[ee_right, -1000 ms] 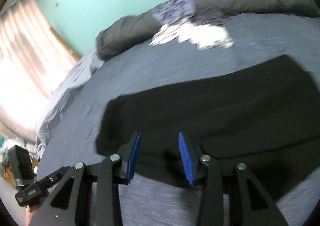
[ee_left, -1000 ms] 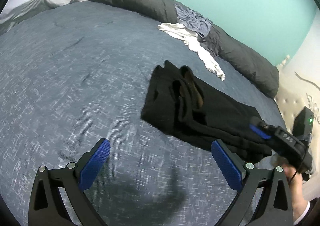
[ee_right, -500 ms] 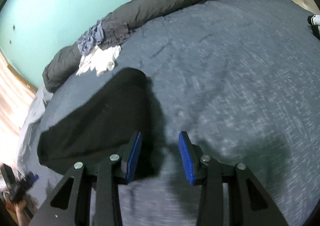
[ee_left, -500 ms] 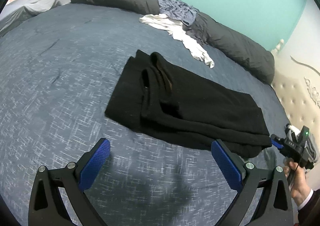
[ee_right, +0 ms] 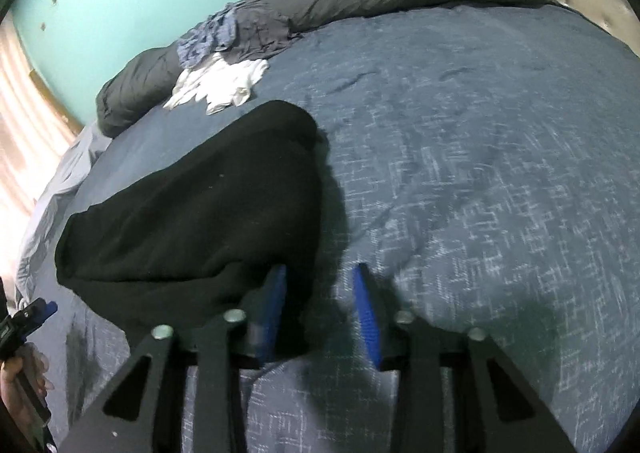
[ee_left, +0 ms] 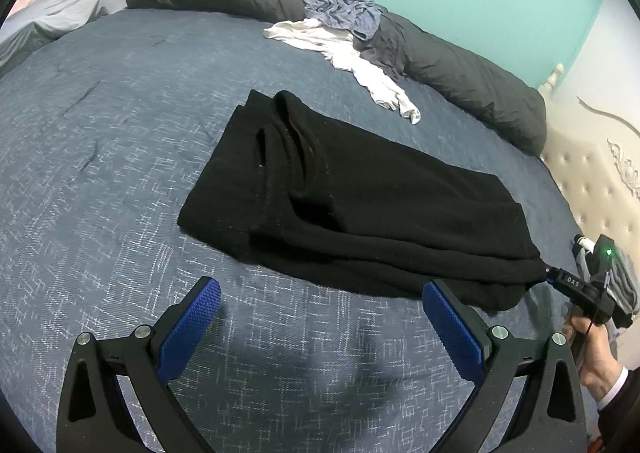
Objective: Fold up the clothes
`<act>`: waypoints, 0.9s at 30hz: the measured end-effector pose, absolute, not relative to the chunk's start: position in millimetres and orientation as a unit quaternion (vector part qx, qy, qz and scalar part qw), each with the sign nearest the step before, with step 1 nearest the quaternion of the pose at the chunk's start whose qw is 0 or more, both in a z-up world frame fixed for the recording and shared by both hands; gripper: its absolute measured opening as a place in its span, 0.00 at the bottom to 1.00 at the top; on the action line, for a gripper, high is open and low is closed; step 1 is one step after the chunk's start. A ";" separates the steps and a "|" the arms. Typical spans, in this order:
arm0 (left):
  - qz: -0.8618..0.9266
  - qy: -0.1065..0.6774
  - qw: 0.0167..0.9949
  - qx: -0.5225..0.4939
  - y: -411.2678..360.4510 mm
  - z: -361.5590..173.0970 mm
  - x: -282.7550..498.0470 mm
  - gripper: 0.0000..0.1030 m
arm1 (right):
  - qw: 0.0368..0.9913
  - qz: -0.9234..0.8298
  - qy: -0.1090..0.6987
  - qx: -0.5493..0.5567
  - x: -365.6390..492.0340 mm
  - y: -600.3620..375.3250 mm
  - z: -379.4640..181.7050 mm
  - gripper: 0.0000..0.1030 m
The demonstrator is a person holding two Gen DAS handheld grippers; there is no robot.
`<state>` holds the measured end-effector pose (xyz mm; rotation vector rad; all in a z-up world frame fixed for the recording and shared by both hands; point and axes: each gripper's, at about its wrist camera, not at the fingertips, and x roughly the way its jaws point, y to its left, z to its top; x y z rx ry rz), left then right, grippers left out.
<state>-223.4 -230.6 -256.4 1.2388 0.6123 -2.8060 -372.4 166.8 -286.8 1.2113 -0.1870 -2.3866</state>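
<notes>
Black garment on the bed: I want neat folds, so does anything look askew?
Yes. The black garment has its collar end bunched in loose ridges, and its near edge sags in uneven layers. Behind it, a white garment lies crumpled against the grey duvet.

Bedspread (ee_left: 100, 173) open left of black garment (ee_left: 360, 213); far edge blocked by duvet roll (ee_left: 460, 69), white cloth (ee_left: 360, 65)

Left wrist camera: looks down at a slant over the bed (ee_left: 100, 173), wide view toward the teal wall. Right wrist camera: low, close at the black garment's (ee_right: 192, 213) end. Both share garment, bed, wall.
</notes>
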 end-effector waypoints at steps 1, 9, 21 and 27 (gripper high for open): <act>-0.897 0.196 0.007 0.396 -230.6 -256.5 -223.4 1.00 | 0.232 -0.867 -0.061 0.438 -371.8 164.2 -285.7 0.22; -0.897 0.199 0.007 0.394 -231.7 -256.1 -222.3 1.00 | 0.227 -0.875 -0.009 0.428 -362.7 152.9 -279.8 0.20; -0.895 0.198 0.006 0.400 -230.8 -260.1 -224.2 1.00 | 0.225 -0.877 0.004 0.425 -366.2 149.2 -278.0 0.04; -0.896 0.196 0.005 0.399 -229.9 -259.3 -224.0 1.00 | 0.233 -0.877 -0.020 0.421 -339.2 170.4 -275.5 0.02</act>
